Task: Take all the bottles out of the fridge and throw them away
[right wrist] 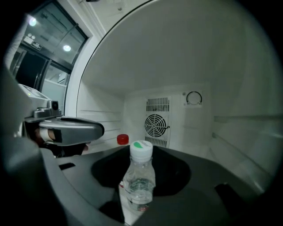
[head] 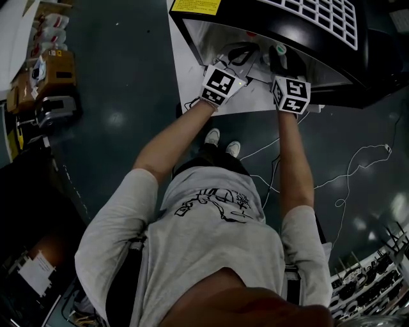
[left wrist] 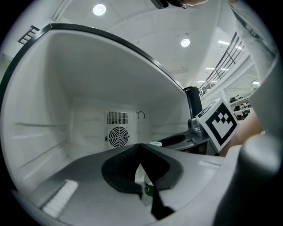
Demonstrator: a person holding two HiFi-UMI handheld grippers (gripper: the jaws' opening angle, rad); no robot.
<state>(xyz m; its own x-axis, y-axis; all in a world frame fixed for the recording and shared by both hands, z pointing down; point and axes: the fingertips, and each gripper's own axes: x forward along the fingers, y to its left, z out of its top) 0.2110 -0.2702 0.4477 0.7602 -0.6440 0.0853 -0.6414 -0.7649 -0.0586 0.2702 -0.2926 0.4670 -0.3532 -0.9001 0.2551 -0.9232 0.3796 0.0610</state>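
Reaching into the fridge (right wrist: 230,88), the right gripper (right wrist: 138,190) clamps an upright clear bottle (right wrist: 139,178) with a green-and-white cap. The left gripper (left wrist: 141,152) beside it has its jaws together, empty. Beyond sits a red cap (right wrist: 122,139), left of the rear fan grille (right wrist: 155,124).

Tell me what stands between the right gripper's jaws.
A clear bottle with a white-and-green cap stands upright, held by the right gripper; the right gripper view shows it.

No wording could be read. A yellow rectangular sticker (head: 195,6) at the top edge of the black fridge (head: 255,16) carried print too small to make out; black-and-white square markers (head: 222,85) showed only block patterns.
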